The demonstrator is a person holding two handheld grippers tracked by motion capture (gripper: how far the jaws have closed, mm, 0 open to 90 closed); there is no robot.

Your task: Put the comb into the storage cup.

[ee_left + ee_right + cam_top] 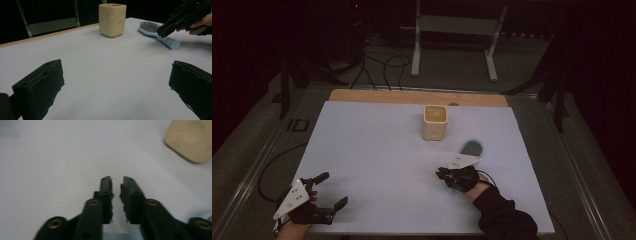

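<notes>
You work over a pale grey-white sheet that covers most of the table; past the cream cup, which stands upright on the sheet's far half, a strip of bare wooden table edge shows; beyond that strip the room is dark, with a grey carpeted floor, loose black cables trailing across it, and a pale metal frame stand standing further back.

The blue hairbrush lies flat on the sheet, nearer to you than the cup and off to its right, its bristle head toward the cup and its handle pointing away from it; in the high view its dark bristles show just past your right hand.

Your right gripper sits at the brush's handle end, on the near right of the cup; no earlier picture is at hand, so only the present stands: in the right gripper view the jaws are drawn almost together with a narrow gap, and a pale blue piece shows low between their roots, but you cannot tell whether the pads press on it.

Your left gripper rests well apart from the cup, at the near left corner of the sheet; its jaws are spread wide with bare sheet between them.
</notes>
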